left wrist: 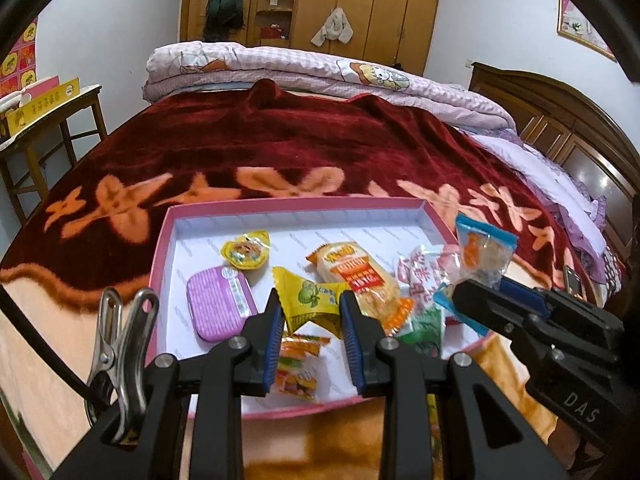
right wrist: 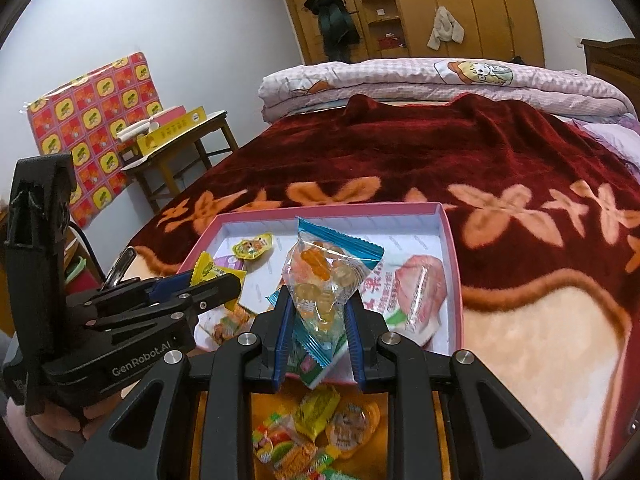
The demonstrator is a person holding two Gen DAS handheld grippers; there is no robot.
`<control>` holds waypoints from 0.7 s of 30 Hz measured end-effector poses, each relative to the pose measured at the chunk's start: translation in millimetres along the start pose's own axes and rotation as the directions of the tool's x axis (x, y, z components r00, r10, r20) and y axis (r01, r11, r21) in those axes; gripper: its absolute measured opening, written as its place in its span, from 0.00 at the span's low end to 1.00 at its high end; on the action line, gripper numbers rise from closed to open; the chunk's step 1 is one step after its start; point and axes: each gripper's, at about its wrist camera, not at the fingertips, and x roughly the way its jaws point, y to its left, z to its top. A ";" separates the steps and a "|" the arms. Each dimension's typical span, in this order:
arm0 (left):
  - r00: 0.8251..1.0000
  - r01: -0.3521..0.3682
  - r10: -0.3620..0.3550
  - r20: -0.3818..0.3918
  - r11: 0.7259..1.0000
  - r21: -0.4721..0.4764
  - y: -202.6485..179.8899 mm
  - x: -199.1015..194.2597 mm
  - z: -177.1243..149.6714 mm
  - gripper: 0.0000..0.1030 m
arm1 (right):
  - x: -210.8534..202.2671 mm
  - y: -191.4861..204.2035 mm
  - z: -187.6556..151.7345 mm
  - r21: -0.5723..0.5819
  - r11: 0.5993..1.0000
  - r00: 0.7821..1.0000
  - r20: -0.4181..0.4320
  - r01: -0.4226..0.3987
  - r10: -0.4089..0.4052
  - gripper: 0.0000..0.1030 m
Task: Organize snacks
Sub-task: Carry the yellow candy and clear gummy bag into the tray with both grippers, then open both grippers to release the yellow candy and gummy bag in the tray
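Evenly, softly lit indoors; no hard shadows. Strong fisheye bending and black vignette at corners. Slight blur on snacks nearest the pink box [left wrist: 168,240]. Glare on the headboard [left wrist: 600,176].

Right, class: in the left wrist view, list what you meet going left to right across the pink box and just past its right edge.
Purple ridged tin → yellow jelly cup → yellow triangular packet shut in the left gripper → orange-striped cracker pack → blue-edged clear gummy bag shut in the right gripper.
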 end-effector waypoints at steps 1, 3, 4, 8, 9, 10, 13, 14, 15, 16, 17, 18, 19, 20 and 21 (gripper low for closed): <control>1.000 -0.004 0.004 0.001 1.000 -0.002 2.0 2.2 1.4 0.28 | 2.6 0.5 1.9 -0.001 1.000 1.000 -0.001 -0.001 0.001 0.25; 1.000 -0.006 0.006 -0.002 1.000 -0.004 3.8 5.2 2.5 0.28 | 7.7 1.8 5.4 -0.003 1.000 1.000 -0.003 -0.003 0.003 0.25; 1.000 -0.007 0.007 -0.005 1.000 -0.005 4.8 7.7 3.3 0.28 | 10.6 2.3 7.0 -0.003 1.000 1.000 -0.005 -0.003 0.003 0.25; 1.000 -0.008 0.008 -0.008 1.000 -0.001 5.3 13.8 4.5 0.28 | 20.6 3.4 11.9 -0.004 1.000 1.000 -0.013 -0.006 0.006 0.25; 1.000 -0.010 0.010 -0.007 1.000 0.001 5.3 14.9 4.6 0.28 | 22.5 3.8 12.7 -0.005 1.000 1.000 -0.015 -0.007 0.007 0.25; 1.000 -0.013 0.013 -0.005 1.000 0.004 5.1 16.7 4.7 0.28 | 24.8 3.9 13.2 -0.005 1.000 1.000 -0.017 -0.007 0.007 0.25; 1.000 -0.013 0.013 -0.002 1.000 0.009 3.9 20.4 4.2 0.28 | 31.6 2.8 14.3 -0.004 1.000 1.000 -0.027 -0.010 0.010 0.25; 1.000 -0.011 0.011 -0.004 1.000 0.010 3.4 22.4 4.2 0.28 | 34.0 2.6 14.6 -0.004 1.000 0.999 -0.031 -0.008 0.008 0.25; 1.000 -0.010 0.010 -0.007 1.000 0.011 3.0 24.8 4.2 0.28 | 37.5 1.7 15.4 -0.003 1.000 0.999 -0.036 -0.007 0.006 0.25; 1.000 -0.008 0.008 -0.010 1.000 0.010 3.7 26.4 4.3 0.28 | 40.1 1.1 16.0 -0.002 1.000 0.999 -0.041 -0.006 0.006 0.25; 1.000 -0.007 0.007 -0.014 1.000 0.010 3.7 28.9 4.3 0.28 | 42.7 0.3 16.5 -0.001 1.000 0.999 -0.045 -0.005 0.005 0.25; 1.000 -0.007 0.007 -0.016 1.000 0.009 3.9 30.3 4.5 0.28 | 45.2 -0.2 16.8 0.000 1.000 0.999 -0.049 -0.003 0.003 0.25; 1.000 -0.006 0.006 -0.020 1.000 0.007 4.7 32.8 4.4 0.28 | 48.3 -0.7 17.5 0.002 1.000 0.999 -0.054 0.000 0.000 0.25; 1.000 -0.006 0.006 -0.023 1.000 0.005 5.3 34.3 4.3 0.28 | 51.0 -1.0 17.7 0.003 1.000 0.998 -0.059 0.001 -0.001 0.25; 1.000 -0.006 0.006 -0.026 1.000 0.002 6.1 35.6 4.3 0.28 | 53.8 -1.9 17.7 0.005 1.000 0.998 -0.065 0.002 -0.001 0.25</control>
